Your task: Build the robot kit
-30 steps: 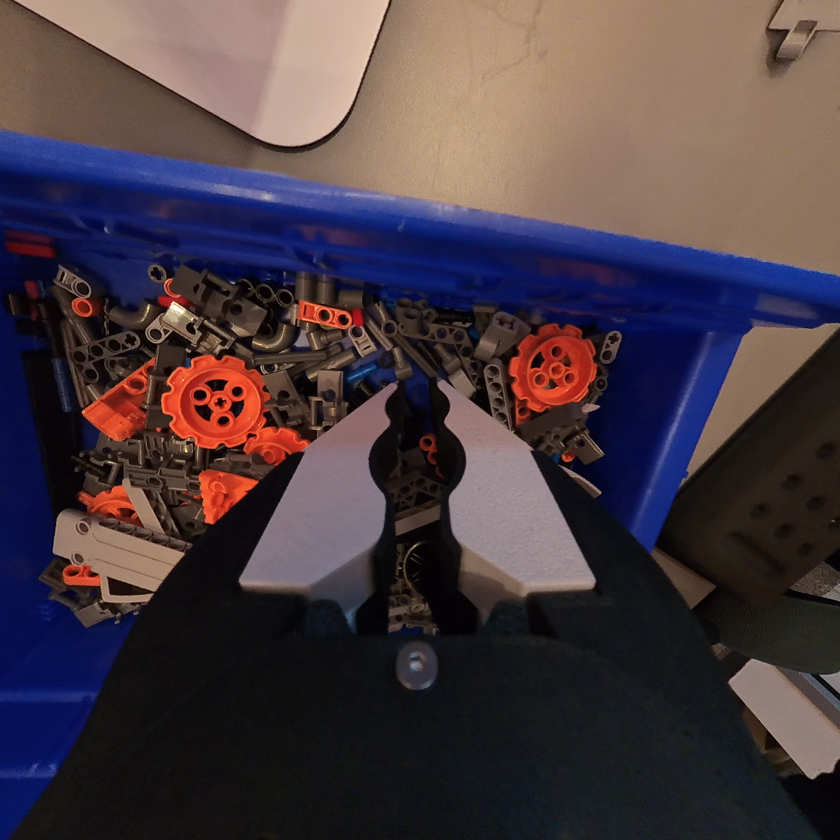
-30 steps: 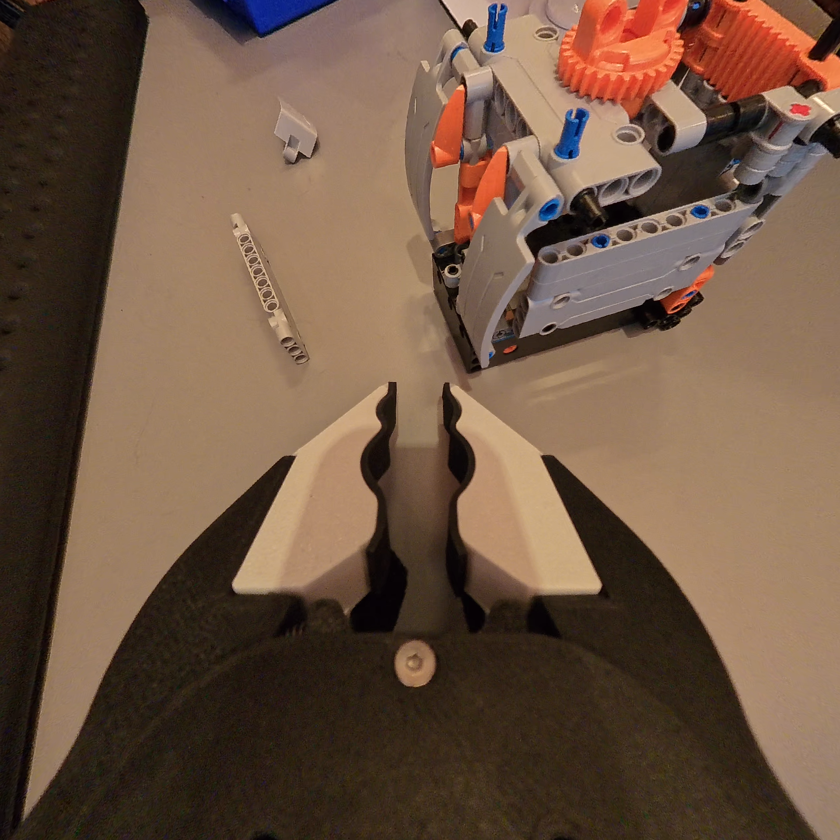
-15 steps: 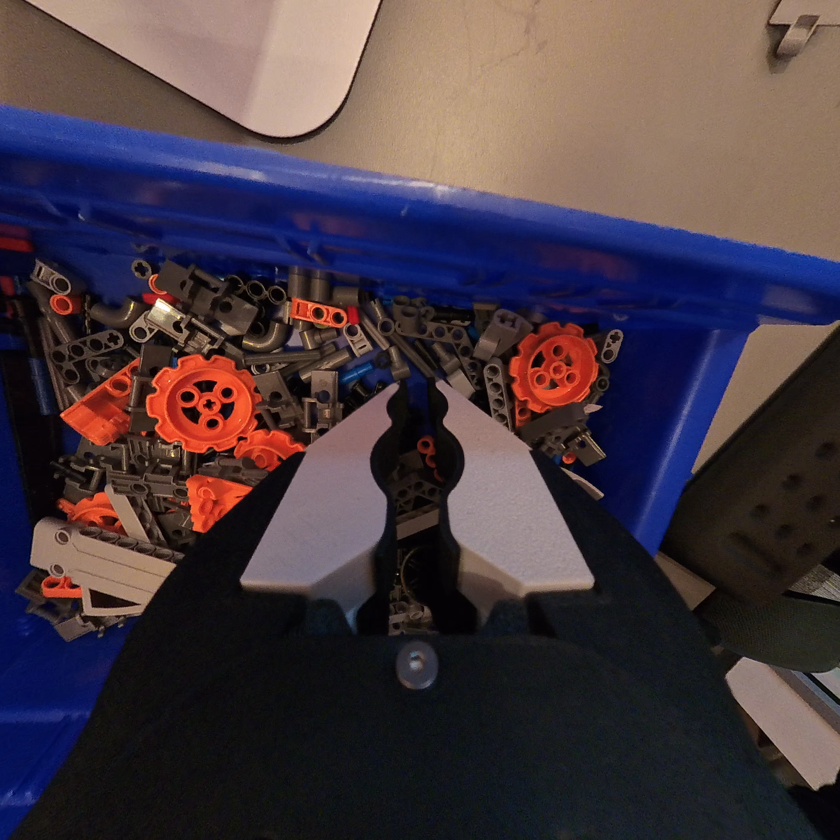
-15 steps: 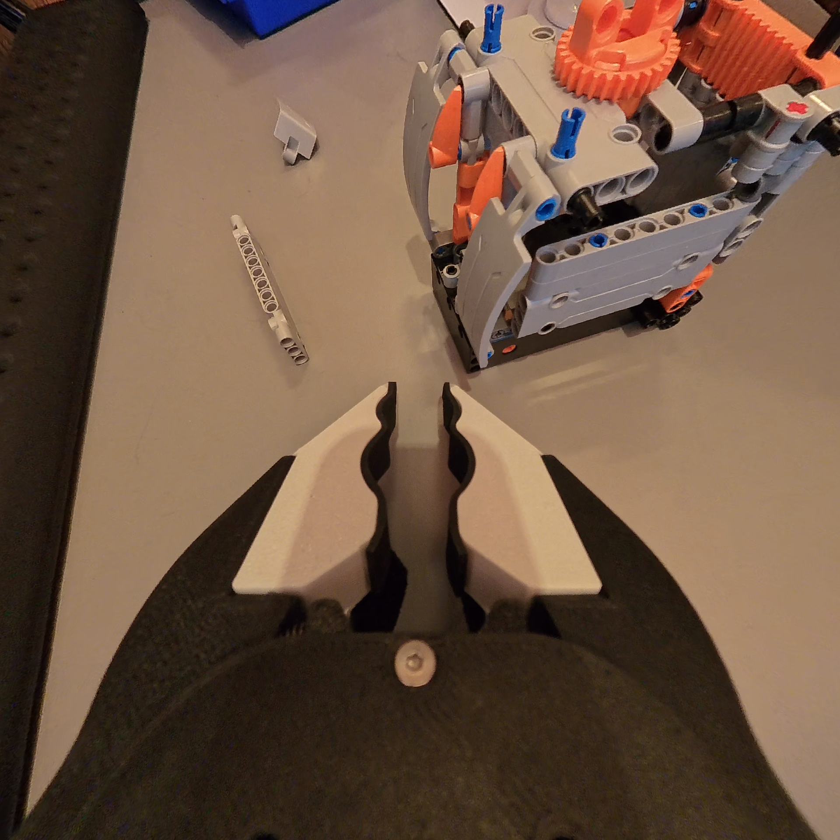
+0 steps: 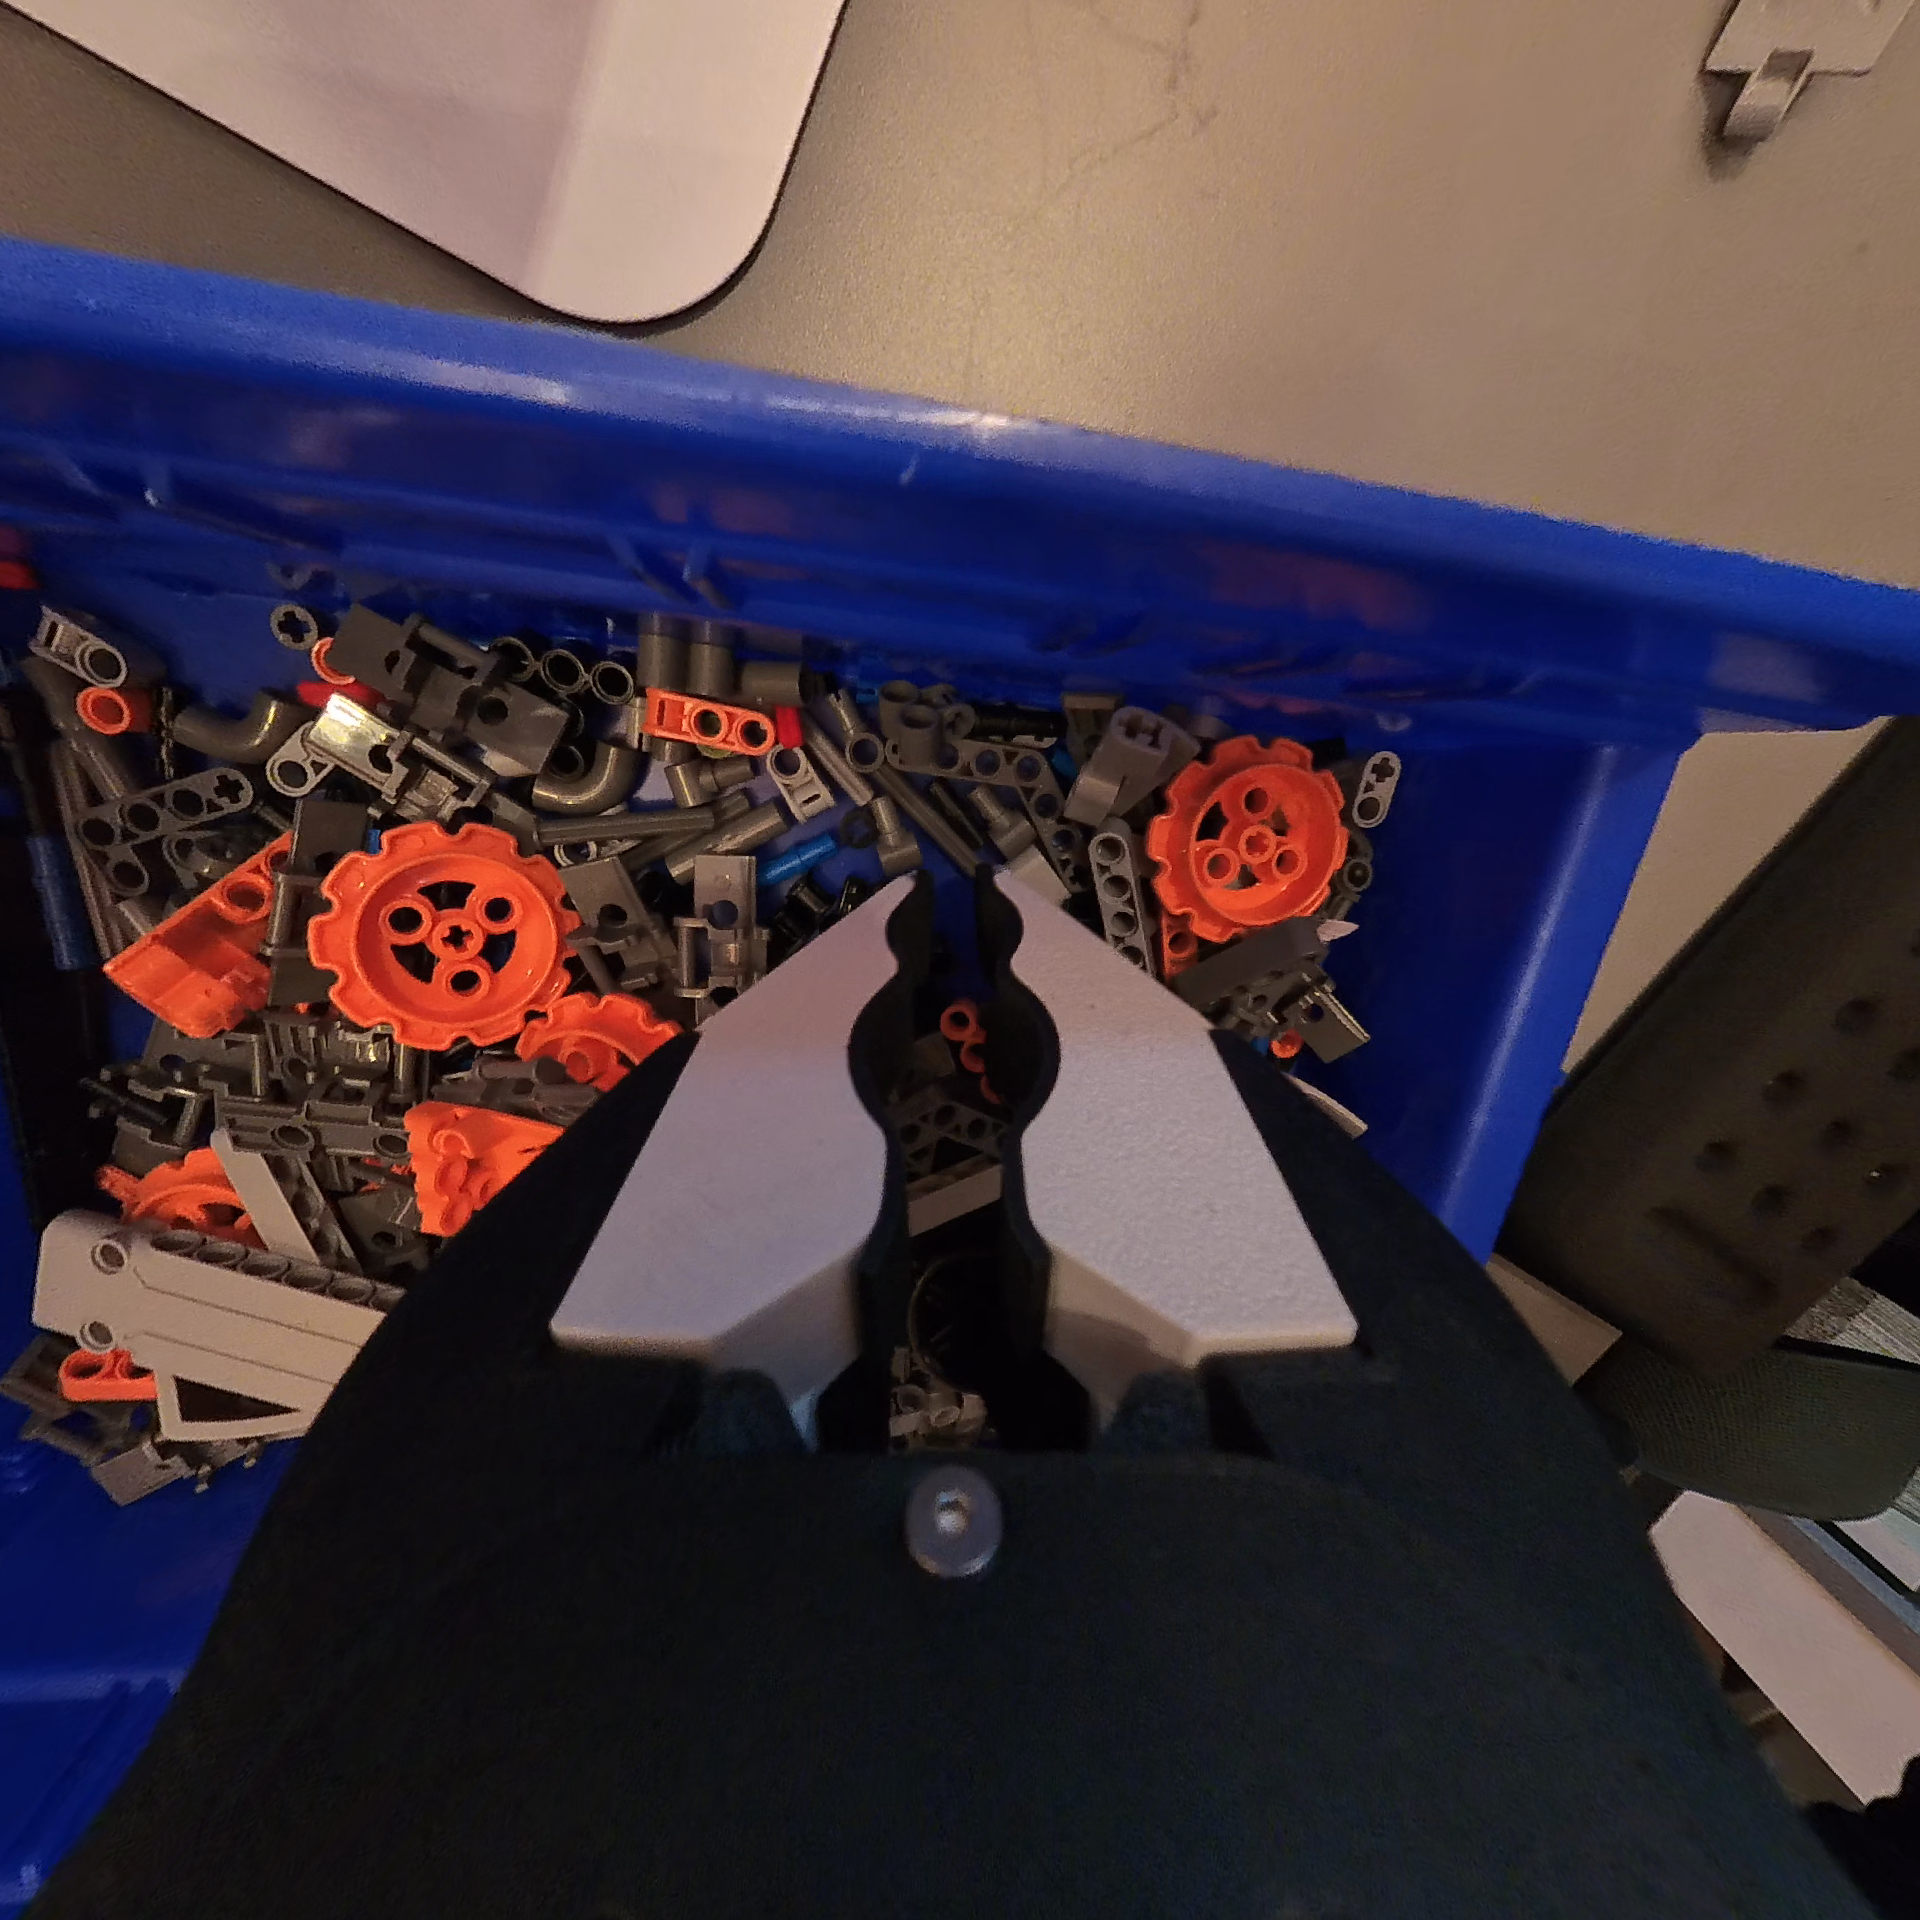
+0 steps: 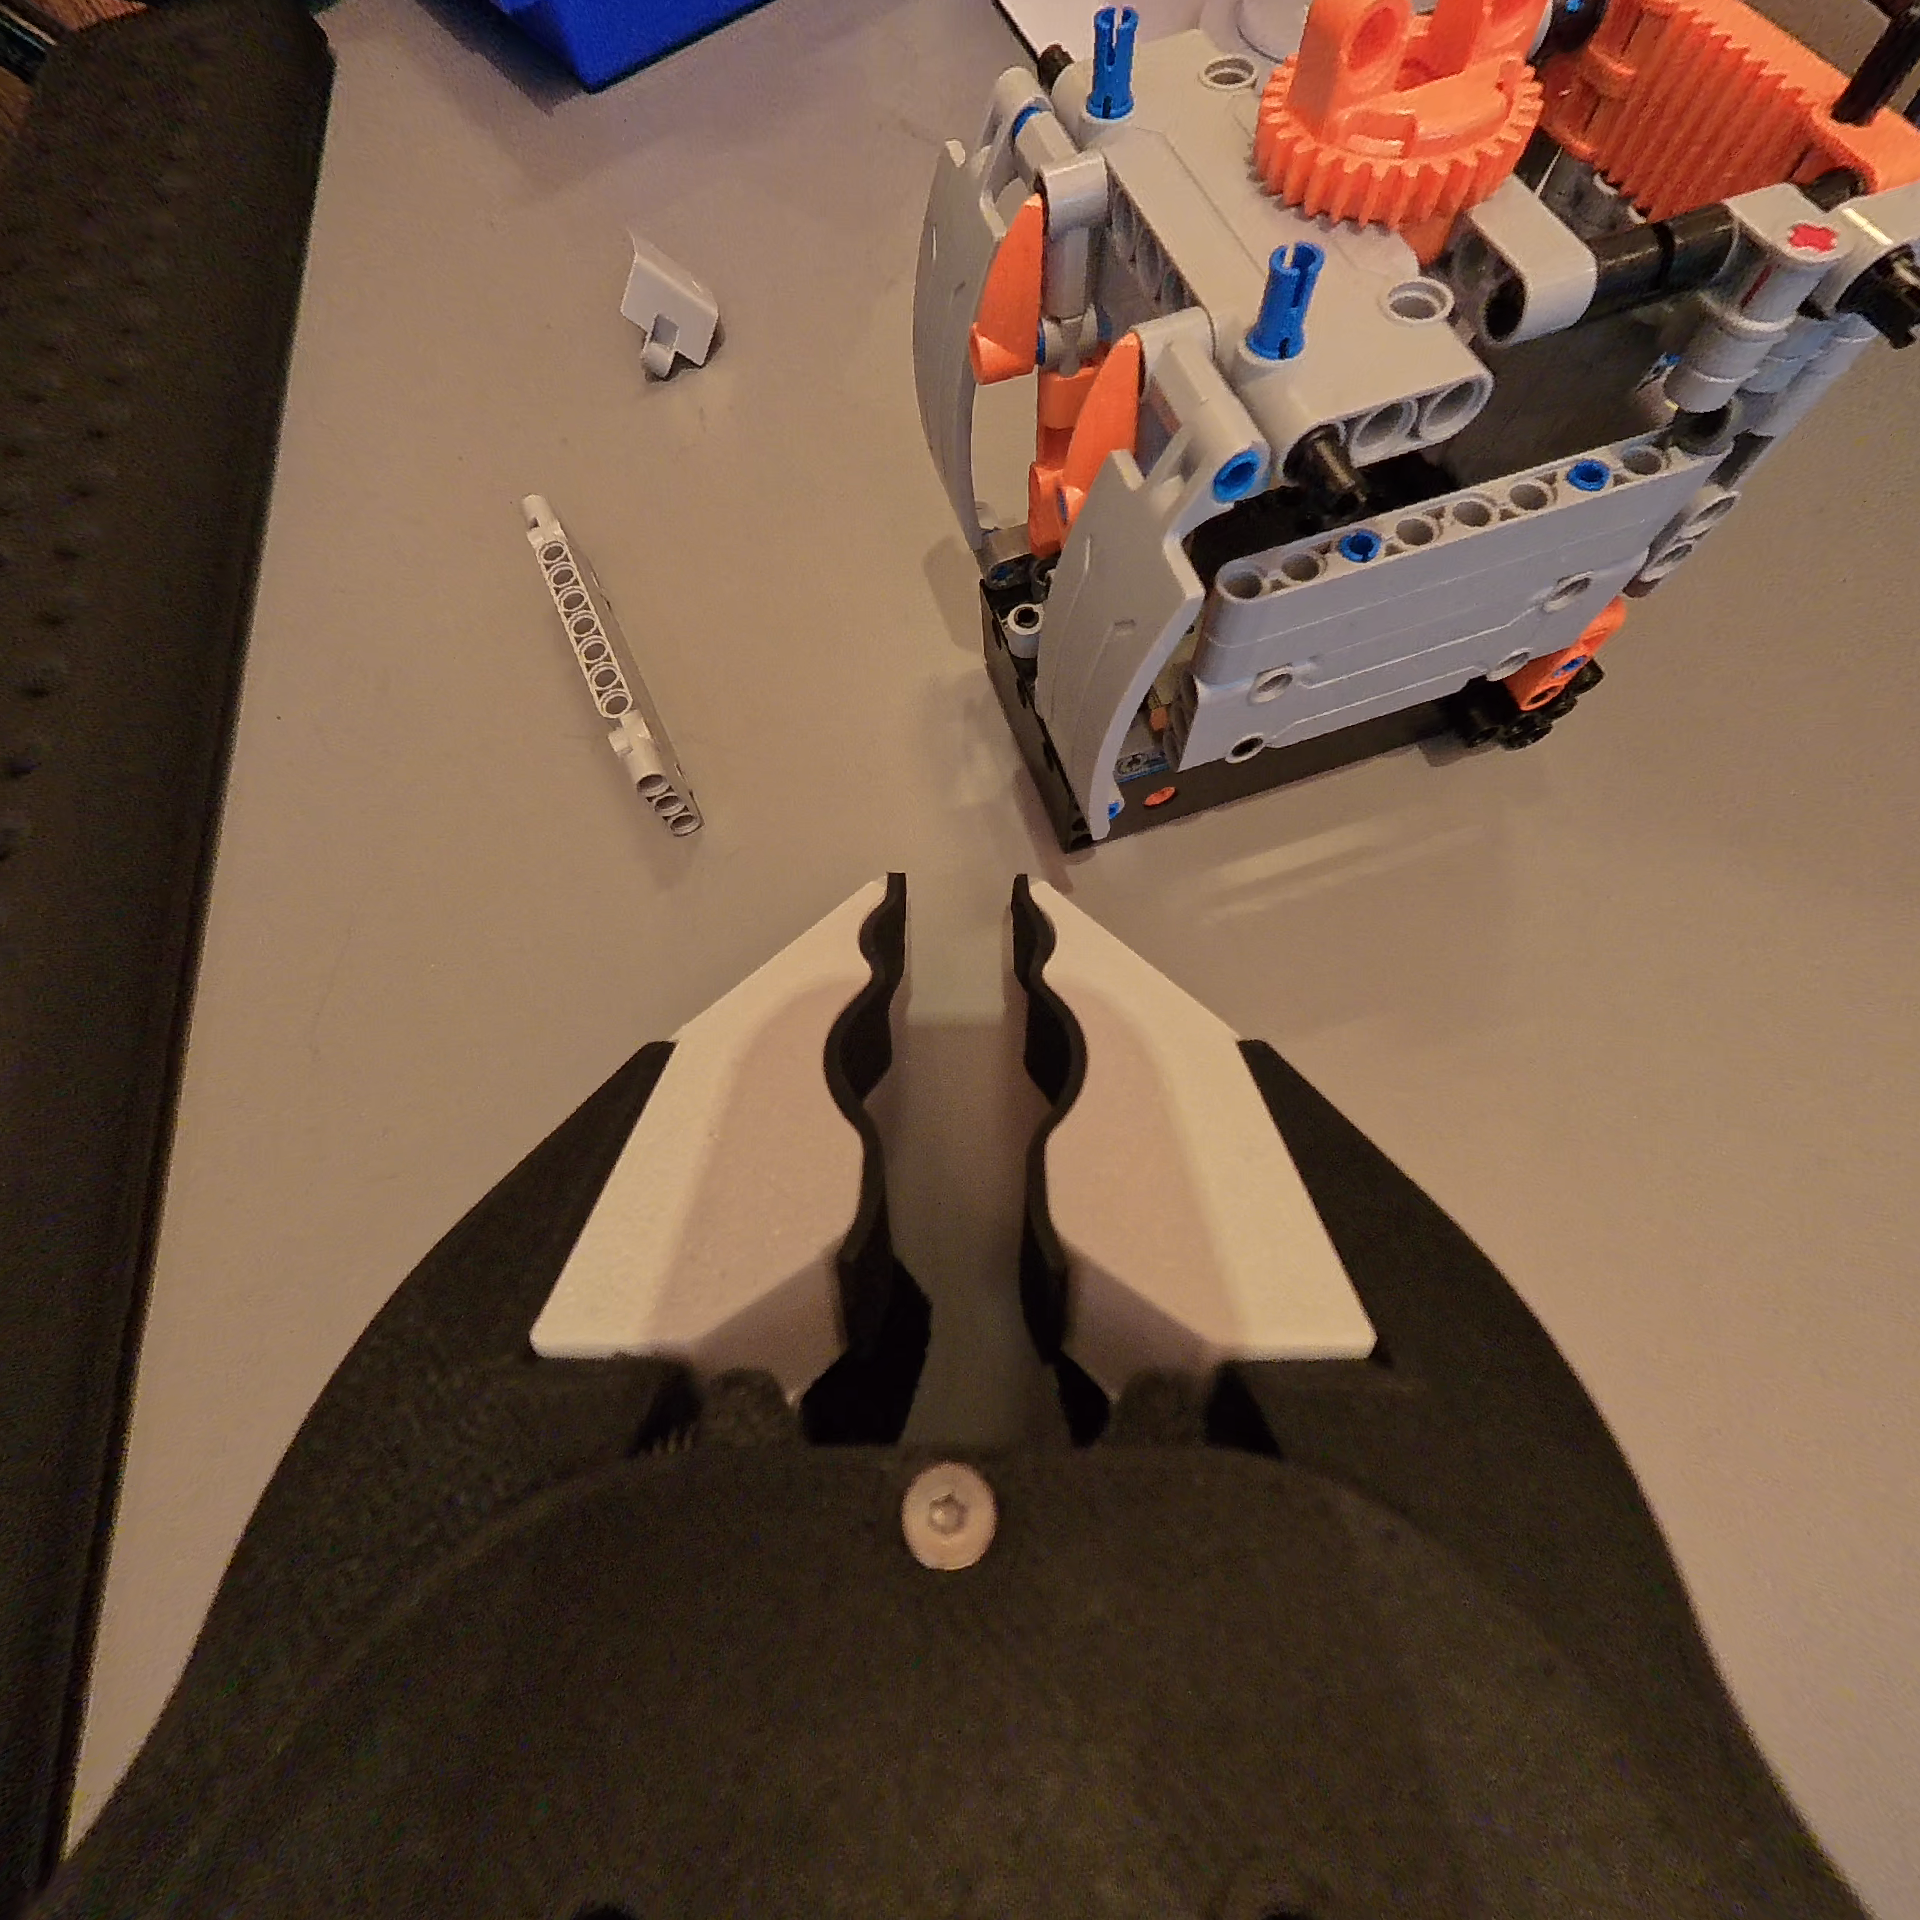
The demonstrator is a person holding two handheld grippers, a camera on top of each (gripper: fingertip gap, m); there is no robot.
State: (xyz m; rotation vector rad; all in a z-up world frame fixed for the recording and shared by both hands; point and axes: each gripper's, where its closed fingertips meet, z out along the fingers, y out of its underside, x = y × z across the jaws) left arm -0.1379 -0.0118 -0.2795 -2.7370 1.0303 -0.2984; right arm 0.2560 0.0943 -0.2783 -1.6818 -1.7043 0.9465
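Left gripper above blue bin of loose parts, jaws slightly apart, empty. Right gripper over table, parted, empty, near brick model.

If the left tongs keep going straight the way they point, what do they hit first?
Probably the heap of loose grey and orange parts in the blue bin; the left tongs, open, point into it. Depth unclear.

left gripper jaws narrowly parted, empty; right gripper likewise.

A grey table under warm dim light, black padded chair alongside.
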